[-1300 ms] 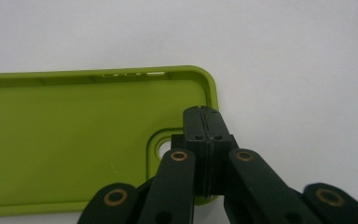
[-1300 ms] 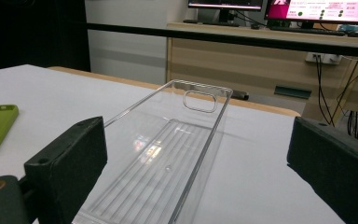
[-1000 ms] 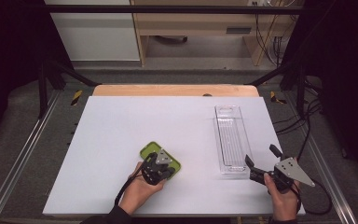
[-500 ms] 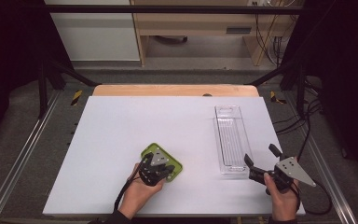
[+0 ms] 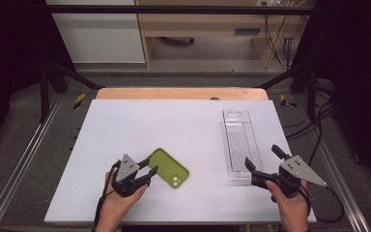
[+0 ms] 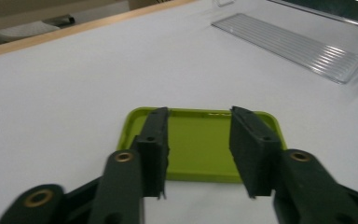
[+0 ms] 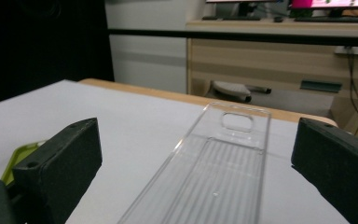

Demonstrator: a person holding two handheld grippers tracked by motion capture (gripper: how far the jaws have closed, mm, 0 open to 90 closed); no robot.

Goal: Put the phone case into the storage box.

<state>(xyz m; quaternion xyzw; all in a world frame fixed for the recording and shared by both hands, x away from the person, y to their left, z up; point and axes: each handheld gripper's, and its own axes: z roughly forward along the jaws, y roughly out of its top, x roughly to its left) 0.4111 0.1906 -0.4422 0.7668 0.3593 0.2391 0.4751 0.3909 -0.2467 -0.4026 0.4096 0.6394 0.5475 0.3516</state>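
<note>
Since a second ago our left tongs (image 5: 146,175) have backed off the green phone case (image 5: 169,168), which now lies bare on the desk (image 5: 174,121). Both tongs gape, empty; the right tongs (image 5: 263,163) hover at the clear tray's (image 5: 239,140) near end. To regrip well, we should straddle the case's short edge squarely. The left gripper view shows its raised rim (image 6: 200,112), unreadable from above.

A lime-green rectangular phone case with rounded corners (image 5: 169,168) lies flat on the white table, back upward, its long axis running from about ten o'clock to four o'clock in the high view. A camera cut-out with two small pale rings sits at its four o'clock end. In the left gripper view its raised glossy rim shows (image 6: 200,140).
</note>
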